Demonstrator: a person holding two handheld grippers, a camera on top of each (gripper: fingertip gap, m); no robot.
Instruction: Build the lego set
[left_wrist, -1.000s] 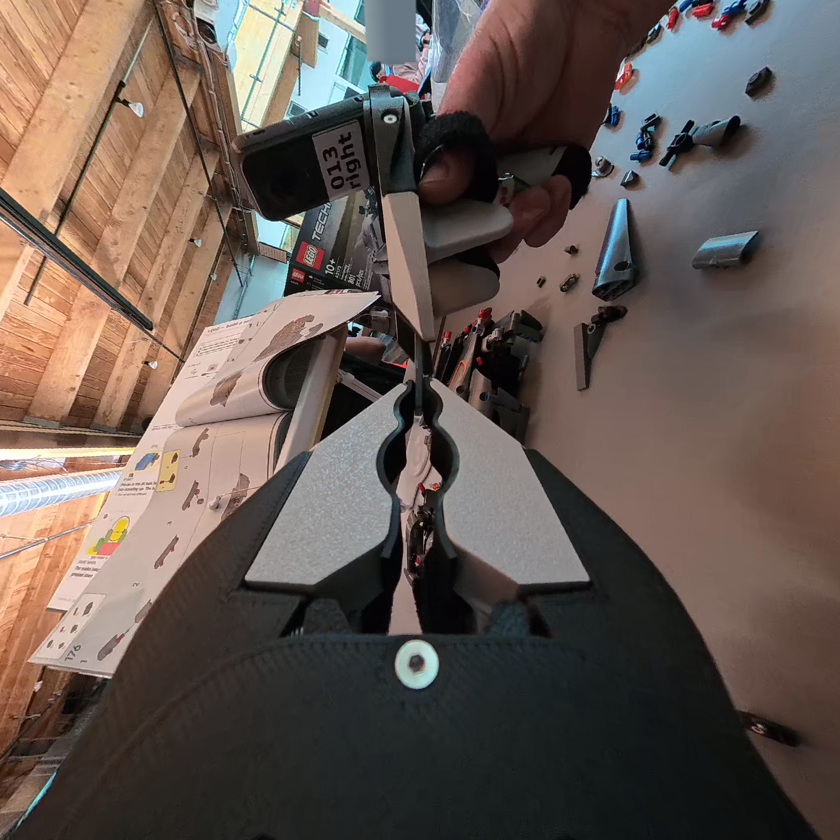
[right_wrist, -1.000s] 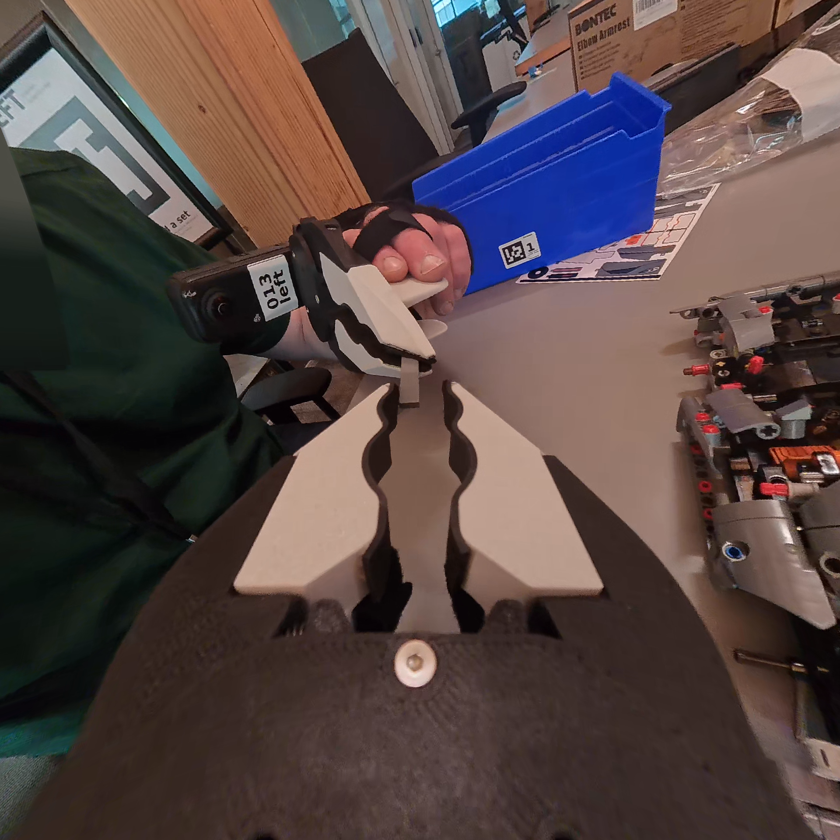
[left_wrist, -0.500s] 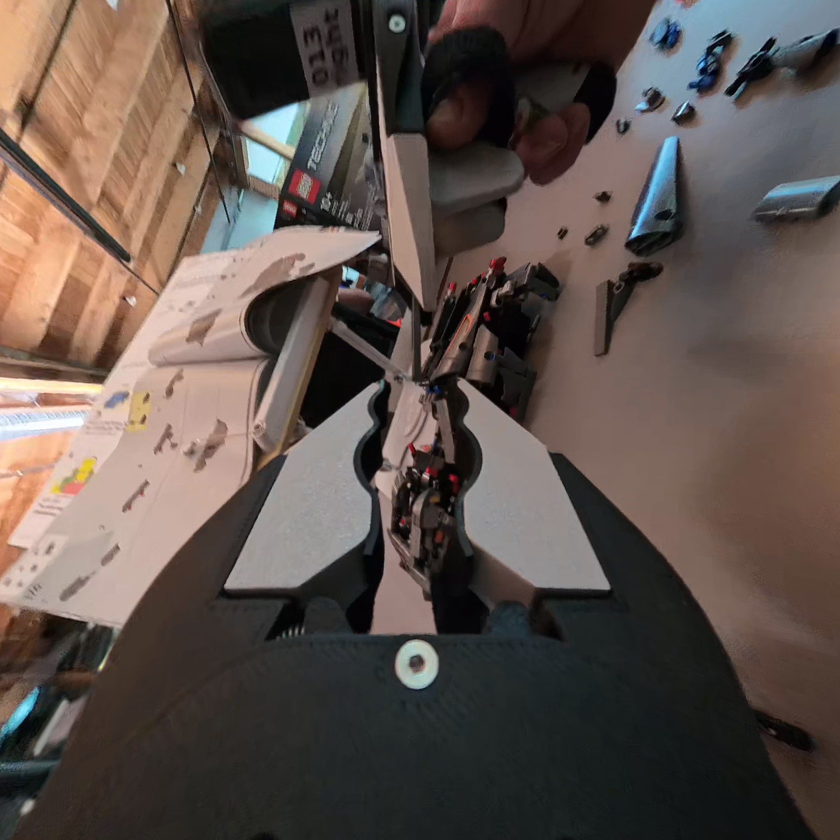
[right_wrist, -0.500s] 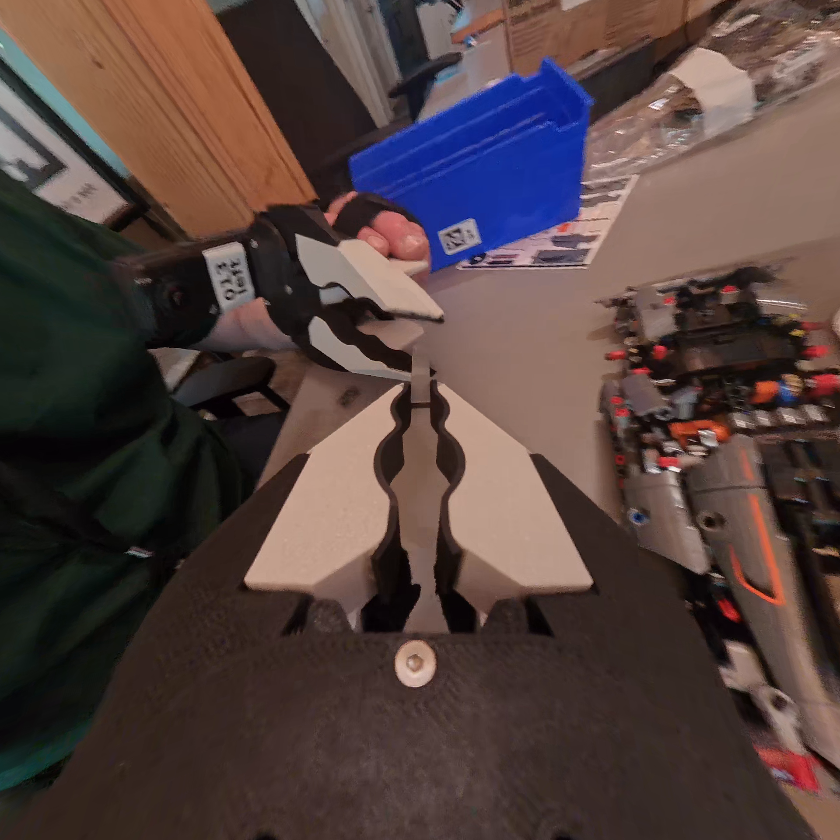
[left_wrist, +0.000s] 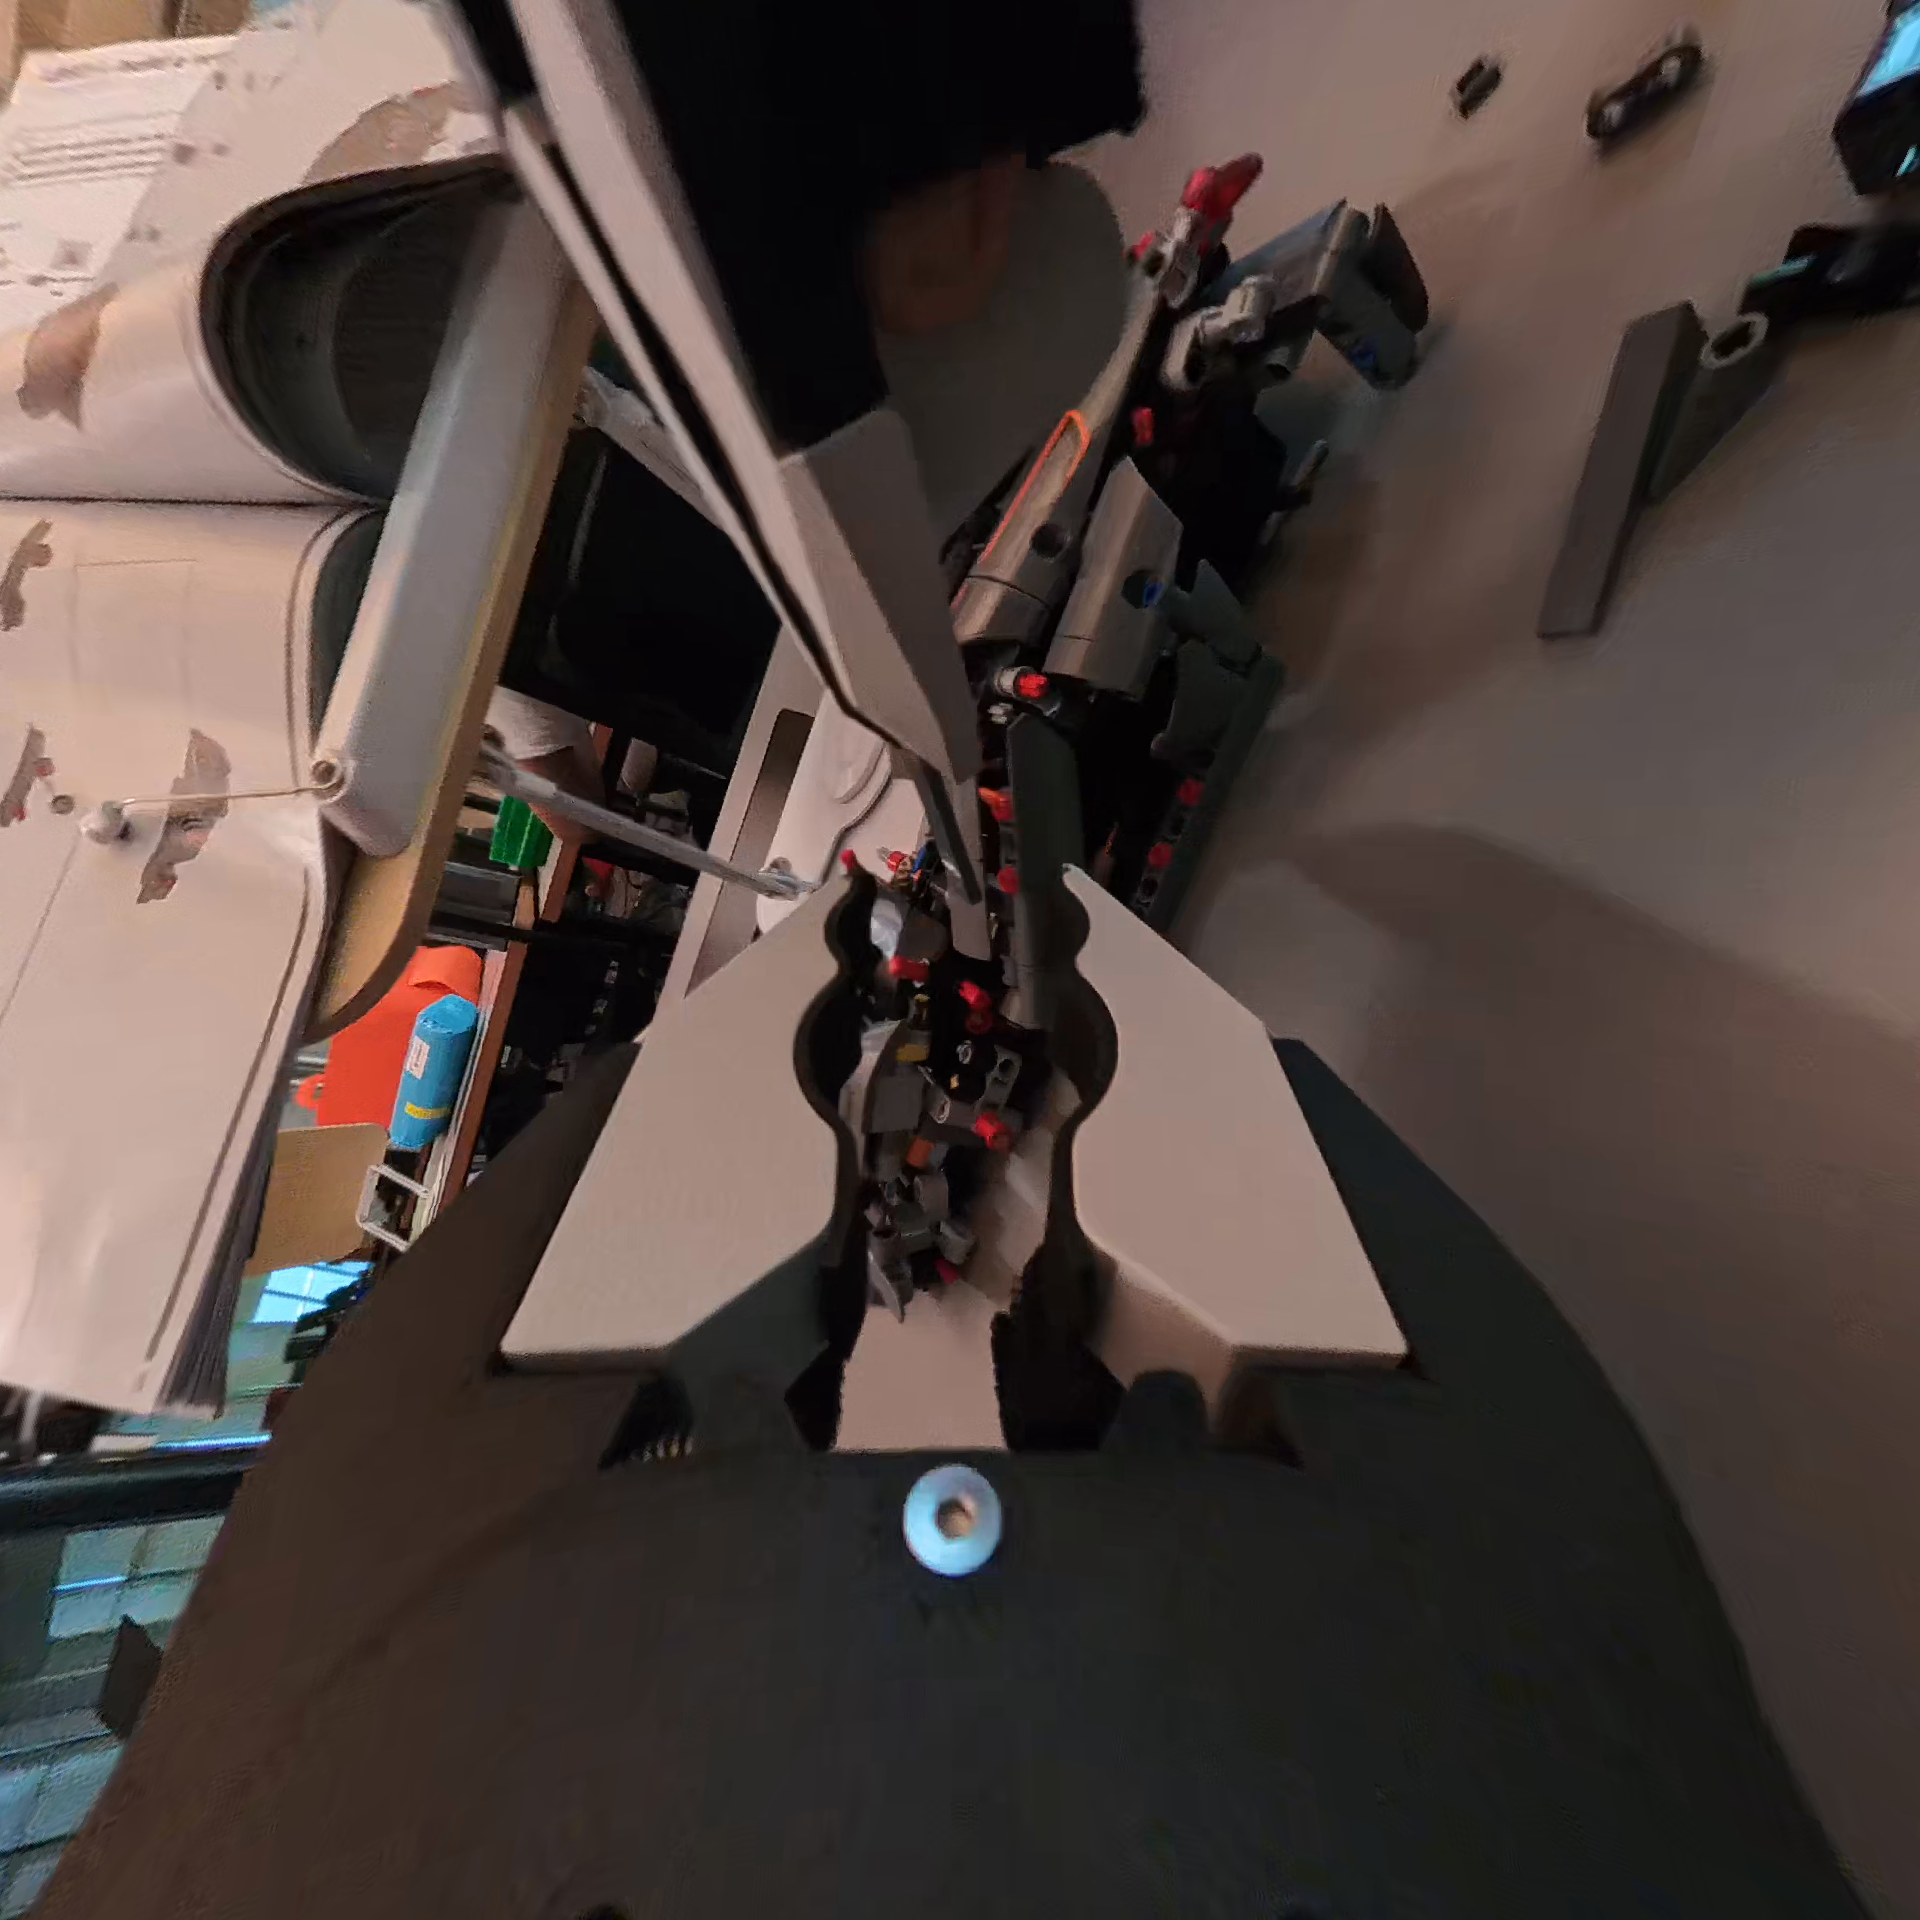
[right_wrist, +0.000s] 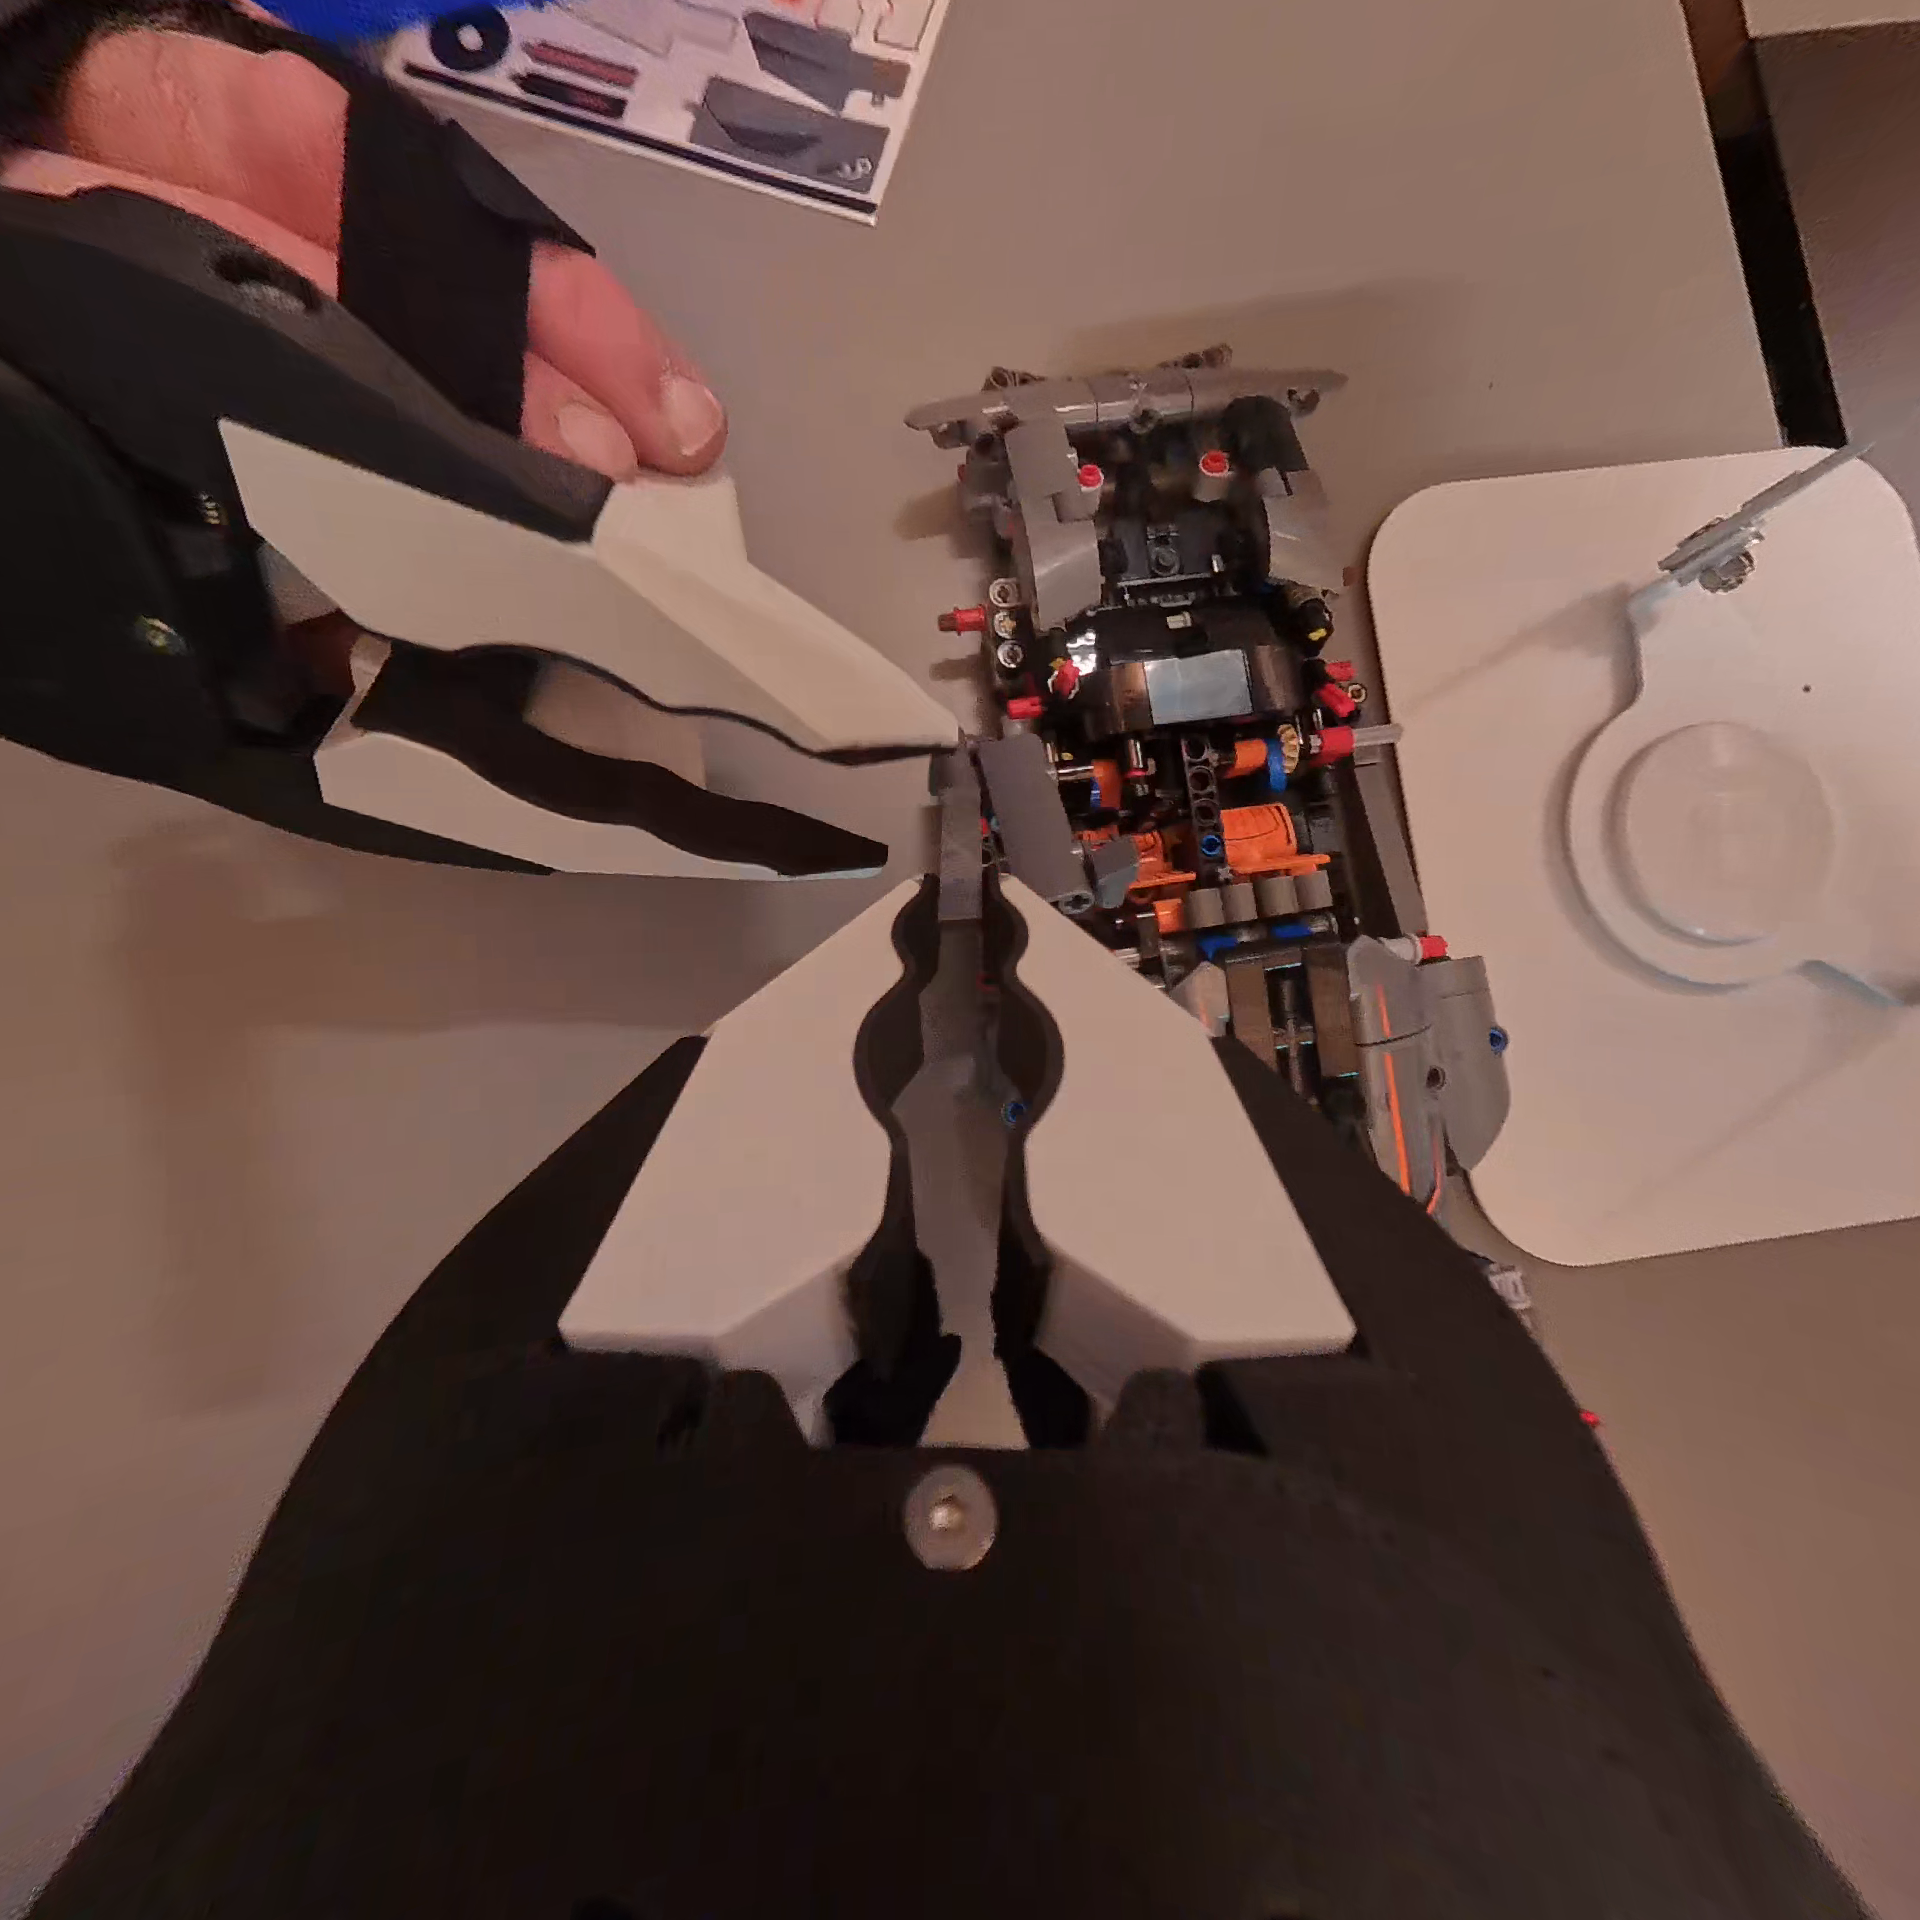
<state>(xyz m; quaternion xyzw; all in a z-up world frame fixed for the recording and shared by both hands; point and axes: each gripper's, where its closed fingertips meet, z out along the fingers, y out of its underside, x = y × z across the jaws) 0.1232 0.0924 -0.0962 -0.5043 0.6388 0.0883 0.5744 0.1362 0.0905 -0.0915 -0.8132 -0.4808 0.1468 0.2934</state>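
A partly built grey, black and orange lego car (right_wrist: 1174, 665) lies on the grey table; it also shows in the left wrist view (left_wrist: 1101, 561). My right gripper (right_wrist: 971, 885) is shut on a thin dark grey lego piece (right_wrist: 958, 831) and holds it at the car's left side. My left gripper (right_wrist: 920, 798) comes in from the left and is open, its upper fingertip at the piece's far end. In the left wrist view my left gripper (left_wrist: 961, 881) is open, with the right gripper (left_wrist: 961, 800) and the grey piece (left_wrist: 971, 920) between its tips.
A white stand base with a round lens (right_wrist: 1538, 1091) lies right of the car. A sticker sheet (right_wrist: 686, 94) lies at the back. The open instruction booklet (left_wrist: 135, 727) stands at the left. Loose grey parts (left_wrist: 1621, 468) lie on the table beyond the car. Only a small space, under 4 cm, lies between the two pairs of fingers.
The right gripper shut on the grey piece that the left gripper held. The left gripper opened. Both moved from open table to the car's side.
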